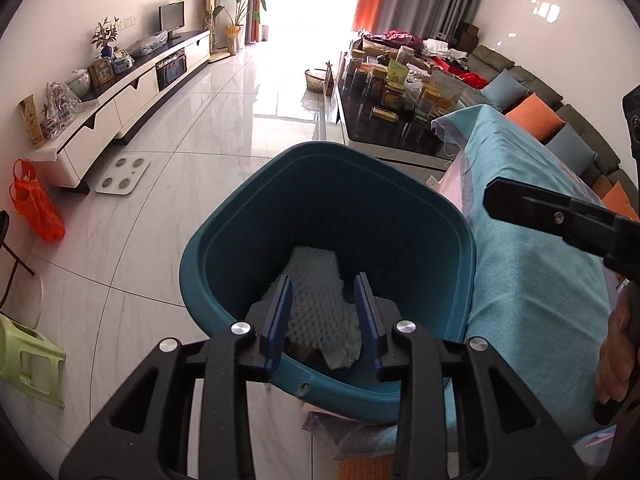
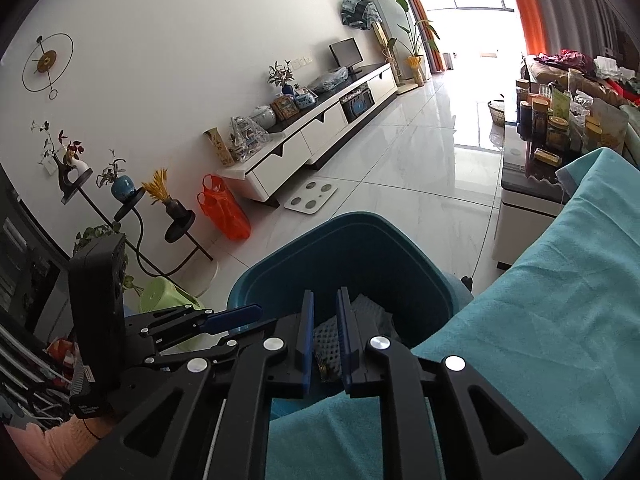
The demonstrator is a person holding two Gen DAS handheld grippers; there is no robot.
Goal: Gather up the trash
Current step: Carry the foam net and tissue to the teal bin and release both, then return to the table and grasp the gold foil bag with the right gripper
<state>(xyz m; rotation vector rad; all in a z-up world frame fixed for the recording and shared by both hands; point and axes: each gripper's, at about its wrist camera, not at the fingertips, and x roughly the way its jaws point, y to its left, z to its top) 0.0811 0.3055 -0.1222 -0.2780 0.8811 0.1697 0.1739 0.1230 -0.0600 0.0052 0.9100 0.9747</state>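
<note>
Teal bin point(image 1: 224, 248) holds white foam netting point(image 1: 316, 280); both grippers' jaws parted, grasping nothing.

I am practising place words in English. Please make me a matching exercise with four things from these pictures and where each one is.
1 foam net
2 orange bag
3 bathroom scale
4 monitor

a on the TV cabinet
b inside the teal bin
c flat on the floor tiles
d on the floor at the cabinet's end

Pairs: 1-b, 2-d, 3-c, 4-a
</note>
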